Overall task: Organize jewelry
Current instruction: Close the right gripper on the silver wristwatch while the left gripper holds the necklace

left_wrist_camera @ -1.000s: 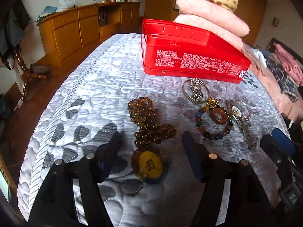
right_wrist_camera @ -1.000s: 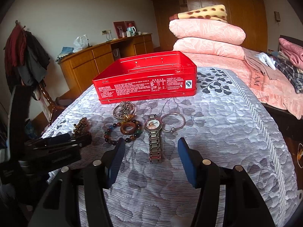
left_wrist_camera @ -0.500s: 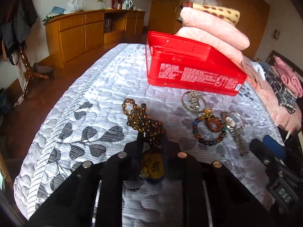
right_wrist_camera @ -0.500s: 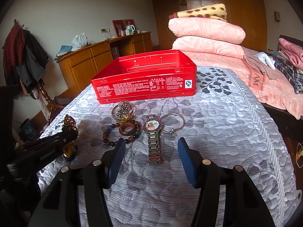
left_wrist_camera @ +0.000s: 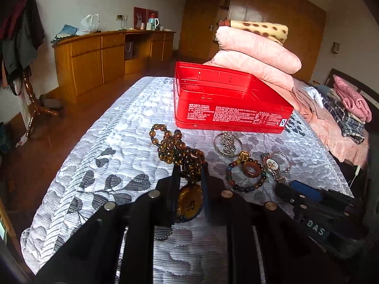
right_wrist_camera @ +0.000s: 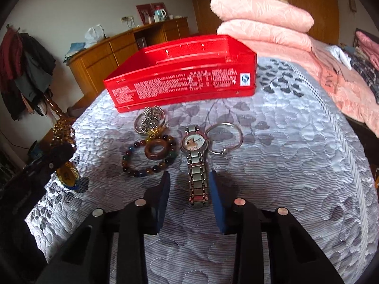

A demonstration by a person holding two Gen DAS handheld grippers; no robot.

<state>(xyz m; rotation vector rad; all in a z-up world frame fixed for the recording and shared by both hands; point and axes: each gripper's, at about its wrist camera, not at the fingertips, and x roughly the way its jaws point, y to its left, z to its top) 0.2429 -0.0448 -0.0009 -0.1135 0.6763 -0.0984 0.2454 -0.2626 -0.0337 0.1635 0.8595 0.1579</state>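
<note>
My left gripper (left_wrist_camera: 189, 174) is shut on the brown bead necklace (left_wrist_camera: 180, 151) and holds it off the quilt, its yellow pendant (left_wrist_camera: 190, 204) hanging between the fingers. It also shows in the right wrist view (right_wrist_camera: 62, 127). My right gripper (right_wrist_camera: 189, 184) is open, its blue pads either side of the silver watch (right_wrist_camera: 195, 163) band, low over the quilt. The open red tin (right_wrist_camera: 184, 73) stands behind. A multicolour bead bracelet with a brown ring (right_wrist_camera: 151, 156), a thin silver bangle (right_wrist_camera: 223, 138) and a silver bangle with a chain (right_wrist_camera: 150, 119) lie on the quilt.
The grey leaf-patterned quilt (right_wrist_camera: 284, 165) drops off at left and front edges. Folded pink blankets (right_wrist_camera: 263, 21) are stacked behind the tin. A wooden sideboard (left_wrist_camera: 106, 54) stands beyond the bed at left. Clothes lie on the pink bedding (left_wrist_camera: 343, 108) at right.
My left gripper closed on the brown bead necklace and lifted it off the quilt. My right gripper moved forward and down around the watch band, its fingers narrowing.
</note>
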